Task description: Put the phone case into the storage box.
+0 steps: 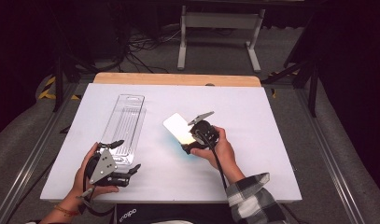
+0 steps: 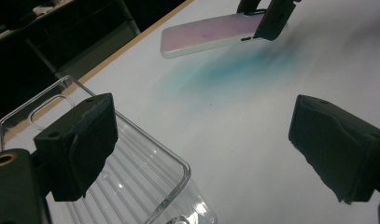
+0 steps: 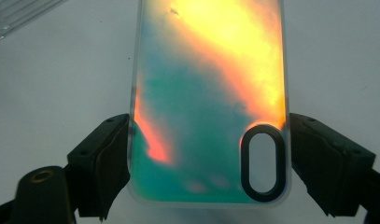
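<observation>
in the high view a white table [image 1: 253,154] carries a clear plastic tray [image 1: 124,122] lying lengthwise on its left half, and a phone case [image 1: 178,127] near the middle, glaring bright under the light. the left gripper [image 1: 127,158] sits at the tray's near end, held in the person's left hand [image 1: 87,179], its jaws spread apart with nothing between them. the right gripper [image 1: 193,140], in the right hand [image 1: 220,151] with a checked sleeve [image 1: 253,196] behind it, is at the near end of the phone case. in the left gripper view the two black jaws stand wide open; the left jaw hangs over the ribbed clear plastic tray [image 2: 145,186], while the right jaw is over bare table [image 2: 253,140]. farther off, the phone case [image 2: 211,37] looks pale pink and tilted up off the surface, with the right gripper [image 2: 271,21] clamped at one end and a bluish tint cast on the table below it. in the right gripper view the phone case [image 3: 206,93] shows iridescent orange, yellow and teal, with a black oval camera cutout [image 3: 261,161] near its lower right corner; the jaws press against its two long edges, pinching it.
</observation>
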Motion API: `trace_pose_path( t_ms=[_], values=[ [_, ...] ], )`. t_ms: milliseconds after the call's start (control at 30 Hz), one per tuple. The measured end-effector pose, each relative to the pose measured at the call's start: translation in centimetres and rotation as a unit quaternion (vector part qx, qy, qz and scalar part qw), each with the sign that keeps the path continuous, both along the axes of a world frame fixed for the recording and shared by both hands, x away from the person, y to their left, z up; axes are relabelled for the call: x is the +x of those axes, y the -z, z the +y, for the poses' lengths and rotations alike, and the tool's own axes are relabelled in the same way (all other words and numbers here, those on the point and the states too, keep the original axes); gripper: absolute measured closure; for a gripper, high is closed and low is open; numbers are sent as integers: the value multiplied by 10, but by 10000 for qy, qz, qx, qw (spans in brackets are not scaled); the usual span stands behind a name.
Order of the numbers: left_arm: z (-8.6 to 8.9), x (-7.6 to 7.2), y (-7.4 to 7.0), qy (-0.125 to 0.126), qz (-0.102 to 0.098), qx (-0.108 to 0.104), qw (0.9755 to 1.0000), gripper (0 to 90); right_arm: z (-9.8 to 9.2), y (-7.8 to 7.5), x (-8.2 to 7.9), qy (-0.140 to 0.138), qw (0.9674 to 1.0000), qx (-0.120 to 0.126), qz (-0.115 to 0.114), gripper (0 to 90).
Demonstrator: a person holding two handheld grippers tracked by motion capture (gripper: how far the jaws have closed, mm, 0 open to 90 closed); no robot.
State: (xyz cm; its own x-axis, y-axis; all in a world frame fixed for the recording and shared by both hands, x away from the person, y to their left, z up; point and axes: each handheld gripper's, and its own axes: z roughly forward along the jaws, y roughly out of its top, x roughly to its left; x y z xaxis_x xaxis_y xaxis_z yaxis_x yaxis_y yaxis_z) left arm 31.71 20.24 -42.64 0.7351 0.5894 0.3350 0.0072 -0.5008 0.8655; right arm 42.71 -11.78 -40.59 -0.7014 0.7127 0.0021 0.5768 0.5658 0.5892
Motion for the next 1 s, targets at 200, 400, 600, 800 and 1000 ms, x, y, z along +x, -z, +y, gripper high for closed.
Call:
trace_pose_path(
  t_ms=[200,400,600,800,1000],
  values=[
    [-7,0,-4,8,-225,210,9995,76,-2,-12,-11,-122,9996,202,-135,178],
    [-18,2,-7,94,-363,316,9988,82,-6,-21,-20,-236,9988,396,-155,177],
    [-40,6,-10,266,-614,497,9965,92,-10,-32,-35,-348,9976,552,-240,177],
    [-66,6,-11,362,-925,686,9927,106,-11,-36,-46,-526,9963,646,-211,177],
    [-81,7,-8,197,-1214,968,9877,155,-8,-38,-51,-593,9959,648,-193,177]
  ],
)
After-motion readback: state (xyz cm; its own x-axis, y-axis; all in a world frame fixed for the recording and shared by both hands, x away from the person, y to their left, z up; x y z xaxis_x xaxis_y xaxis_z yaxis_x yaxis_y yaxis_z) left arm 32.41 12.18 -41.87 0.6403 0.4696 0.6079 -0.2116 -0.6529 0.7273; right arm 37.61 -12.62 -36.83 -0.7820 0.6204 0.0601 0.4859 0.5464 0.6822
